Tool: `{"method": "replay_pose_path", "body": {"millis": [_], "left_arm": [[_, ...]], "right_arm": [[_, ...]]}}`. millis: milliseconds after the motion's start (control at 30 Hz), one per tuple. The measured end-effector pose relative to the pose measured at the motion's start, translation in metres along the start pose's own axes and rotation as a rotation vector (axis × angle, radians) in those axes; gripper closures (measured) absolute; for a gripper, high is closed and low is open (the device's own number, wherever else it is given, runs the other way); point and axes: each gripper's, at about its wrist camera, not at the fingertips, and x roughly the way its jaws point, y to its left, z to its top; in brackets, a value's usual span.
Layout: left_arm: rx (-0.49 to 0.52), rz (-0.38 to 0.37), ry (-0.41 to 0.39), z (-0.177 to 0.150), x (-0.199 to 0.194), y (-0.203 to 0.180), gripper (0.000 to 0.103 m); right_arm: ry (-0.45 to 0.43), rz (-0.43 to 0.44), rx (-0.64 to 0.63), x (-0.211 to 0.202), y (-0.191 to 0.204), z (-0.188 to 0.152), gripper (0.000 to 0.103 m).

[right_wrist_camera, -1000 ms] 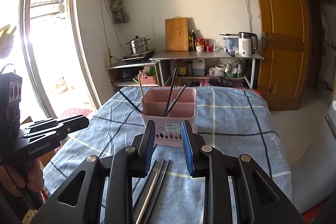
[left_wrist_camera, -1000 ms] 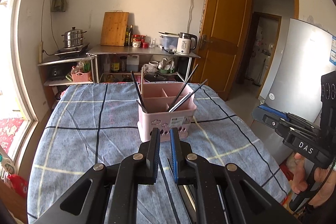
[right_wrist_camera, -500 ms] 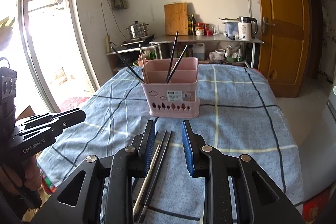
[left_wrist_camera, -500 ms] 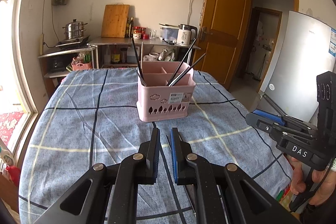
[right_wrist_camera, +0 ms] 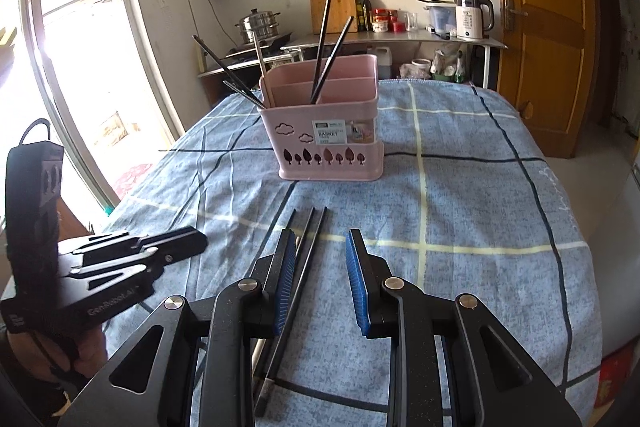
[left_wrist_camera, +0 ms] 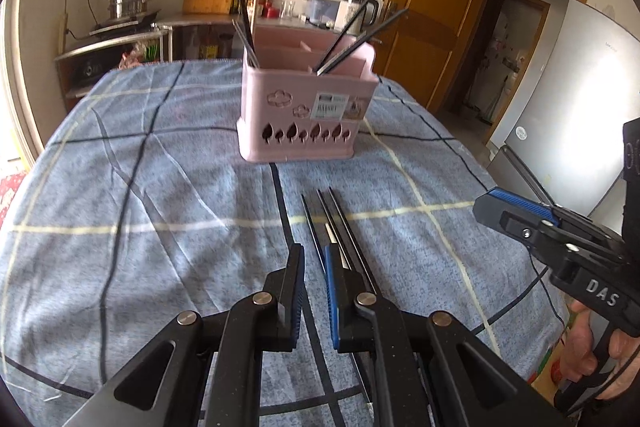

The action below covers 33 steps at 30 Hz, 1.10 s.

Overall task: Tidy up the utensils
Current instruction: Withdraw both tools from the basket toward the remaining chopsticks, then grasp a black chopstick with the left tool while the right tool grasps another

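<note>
With the right tool (right_wrist_camera: 320, 251) spread and empty, the chopsticks (right_wrist_camera: 306, 247) by its left finger could slip sideways or roll when pinched.

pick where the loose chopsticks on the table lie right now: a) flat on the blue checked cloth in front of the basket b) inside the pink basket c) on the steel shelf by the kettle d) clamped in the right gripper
a: the loose chopsticks lie flat on the blue checked tablecloth, nearer the camera than the pink utensil basket; the right gripper is open above them and grips nothing.
</note>
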Motion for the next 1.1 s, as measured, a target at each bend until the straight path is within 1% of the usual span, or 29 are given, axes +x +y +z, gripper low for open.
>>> {"method": "replay_pose_path", "body": {"millis": [133,400,567,633,700,733,800,867,933,1100], "left_arm": [[-0.008,-0.009,0.052,-0.005,0.025,-0.003,0.093],[-0.028,-0.002,0.13,-0.008,0.068,-0.002,0.093],[-0.023,-0.006,0.138,-0.008,0.075,-0.005,0.093],[-0.013,0.003,0.137,-0.008,0.076,-0.007,0.09],[0.015,0.021,0.133,-0.008,0.077,-0.01,0.09],[0.024,0.03,0.134,-0.008,0.077,-0.011,0.093],[0.035,0.054,0.136,-0.009,0.076,-0.01,0.093],[0.033,0.077,0.138,-0.009,0.074,-0.003,0.094],[0.024,0.086,0.138,-0.009,0.071,0.006,0.096],[-0.023,0.1,0.134,-0.009,0.062,0.032,0.096]], "right_arm": [[0.018,-0.001,0.01,0.006,-0.005,-0.002,0.076],[0.053,0.008,0.025,0.019,-0.011,-0.008,0.076],[0.066,0.01,0.031,0.024,-0.014,-0.01,0.076],[0.073,0.011,0.035,0.027,-0.015,-0.011,0.076],[0.08,0.013,0.04,0.03,-0.014,-0.011,0.076],[0.084,0.016,0.042,0.032,-0.014,-0.012,0.076],[0.095,0.024,0.043,0.036,-0.012,-0.013,0.076],[0.104,0.03,0.04,0.04,-0.009,-0.014,0.076],[0.119,0.037,0.04,0.046,-0.006,-0.015,0.076],[0.169,0.05,0.051,0.07,-0.001,-0.017,0.076]]}}
